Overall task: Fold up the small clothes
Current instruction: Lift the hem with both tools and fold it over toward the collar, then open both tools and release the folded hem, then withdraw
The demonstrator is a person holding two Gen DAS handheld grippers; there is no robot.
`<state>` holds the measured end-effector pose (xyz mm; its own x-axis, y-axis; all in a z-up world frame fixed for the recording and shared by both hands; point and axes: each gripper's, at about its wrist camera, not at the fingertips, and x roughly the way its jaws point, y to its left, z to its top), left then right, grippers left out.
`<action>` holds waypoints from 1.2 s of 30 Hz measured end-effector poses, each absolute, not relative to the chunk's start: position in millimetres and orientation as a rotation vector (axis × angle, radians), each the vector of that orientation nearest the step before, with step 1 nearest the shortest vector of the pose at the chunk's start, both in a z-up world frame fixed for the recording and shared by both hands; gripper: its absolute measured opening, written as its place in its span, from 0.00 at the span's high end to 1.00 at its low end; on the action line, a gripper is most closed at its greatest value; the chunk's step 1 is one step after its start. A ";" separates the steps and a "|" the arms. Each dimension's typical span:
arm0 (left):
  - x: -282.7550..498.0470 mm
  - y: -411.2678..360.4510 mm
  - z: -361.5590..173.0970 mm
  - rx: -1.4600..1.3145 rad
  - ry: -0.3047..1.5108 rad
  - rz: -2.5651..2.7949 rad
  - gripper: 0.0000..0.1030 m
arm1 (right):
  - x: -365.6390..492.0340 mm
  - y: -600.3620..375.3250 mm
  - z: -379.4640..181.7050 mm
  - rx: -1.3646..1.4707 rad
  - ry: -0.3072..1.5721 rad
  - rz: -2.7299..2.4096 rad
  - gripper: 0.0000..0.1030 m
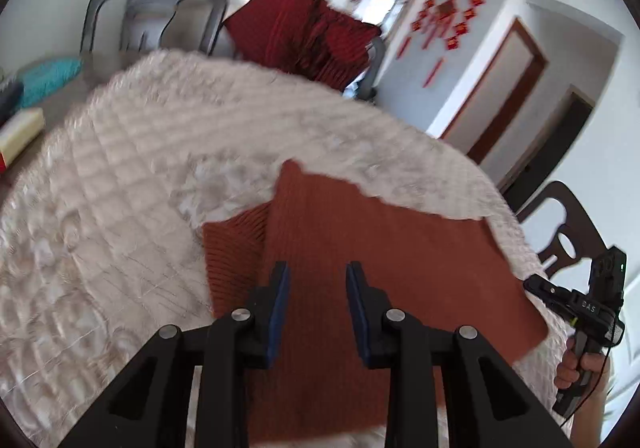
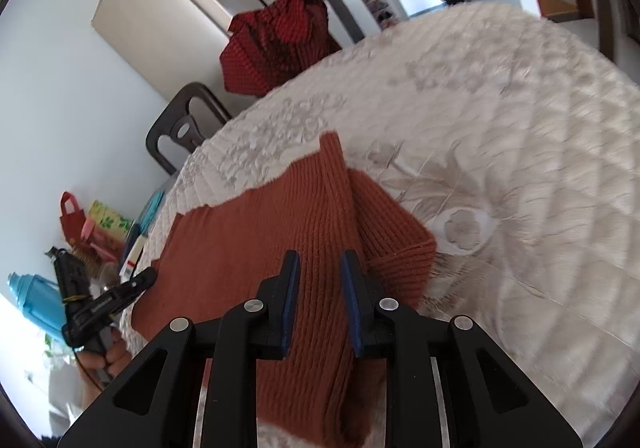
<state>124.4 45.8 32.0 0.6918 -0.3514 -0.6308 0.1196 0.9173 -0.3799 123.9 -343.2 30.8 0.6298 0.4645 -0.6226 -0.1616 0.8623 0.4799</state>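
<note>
The rust-brown knitted sweater (image 1: 360, 248) is found lying partly folded on the quilted worktop (image 1: 120, 168), one sleeve turned in, further folds judged outstanding, with left tongs (image 1: 318, 288) and right tongs (image 2: 320, 280) held apart, empty, above it.

Bare quilted tablecloth (image 1: 120, 176) beyond sweater (image 1: 360, 248)
</note>
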 end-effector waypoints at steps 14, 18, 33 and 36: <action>77.7 -60.5 19.8 -0.044 0.850 -0.374 0.69 | 74.7 -249.5 11.3 0.162 0.893 0.516 0.79; 70.5 -47.6 35.0 -0.085 0.827 -0.356 0.69 | 62.0 -263.6 25.7 0.144 0.845 0.471 0.79; 57.8 38.9 25.8 -0.181 0.780 -0.131 0.69 | 43.3 -325.0 29.3 0.309 0.776 0.312 0.79; 62.7 50.7 18.3 -0.203 0.800 -0.103 0.69 | 47.1 -336.2 23.7 0.330 0.786 0.268 0.79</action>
<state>62.7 50.7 18.3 0.6930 -0.1684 -0.7010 0.0154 0.9756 -0.2191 47.1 -336.2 23.7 0.6777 0.3552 -0.6438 -0.1131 0.9155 0.3861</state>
